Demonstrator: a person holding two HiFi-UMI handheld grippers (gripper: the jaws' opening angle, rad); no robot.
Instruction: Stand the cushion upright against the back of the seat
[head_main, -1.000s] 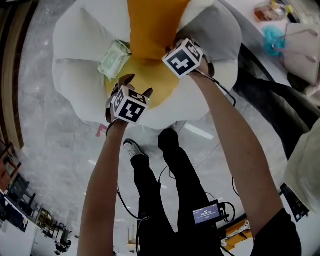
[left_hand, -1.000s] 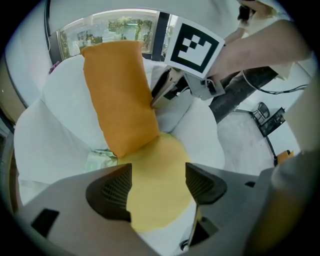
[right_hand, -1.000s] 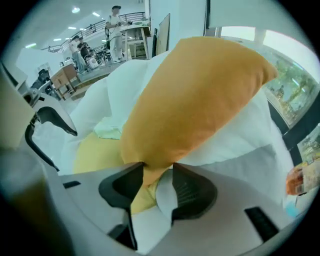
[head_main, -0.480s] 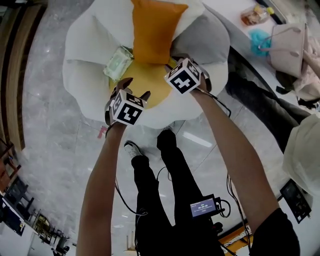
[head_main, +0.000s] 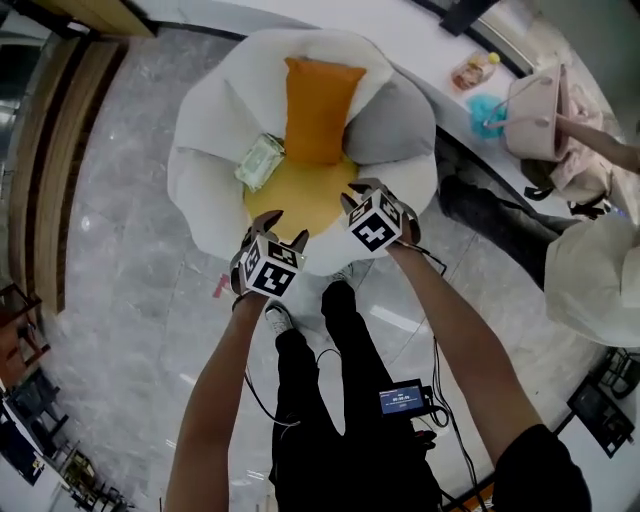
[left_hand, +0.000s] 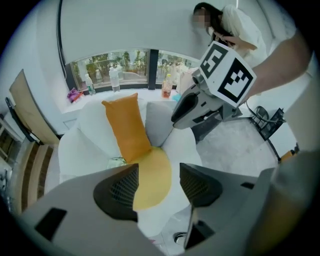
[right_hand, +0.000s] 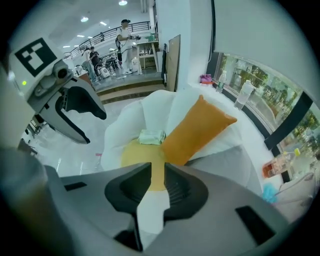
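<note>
Hovering over the front edge of a white, petal-shaped armchair (head_main: 200, 180), the left gripper (head_main: 283, 230) was clear of the furniture. Its jaws stood well apart and were drawing together. Nothing lay between its ribbed black pads (left_hand: 120, 187), and through the gap its own view showed only the round yellow seat (head_main: 295, 195) well below.

A pale green packet (head_main: 260, 162) lay at the seat's left edge, against the left petal. In the middle, the orange cushion (head_main: 318, 110) stood upright on its short end, its lower edge on the back of the seat and its face leaning on the chair's back. No gripper touched it. A grey cushion (head_main: 390, 125) was tucked against the chair's right side, just beside the orange one.

To the right, the right gripper (head_main: 362, 195) hung over the seat's front right edge, near the left one but apart from it. Its jaws were almost together and closing, with only a narrow slit between them. Nothing was held there either; its own view showed a strip of the yellow seat and the white chair front through the slit. Both grippers pointed steeply down at the chair from above the grey marble floor (head_main: 120, 300).
</note>
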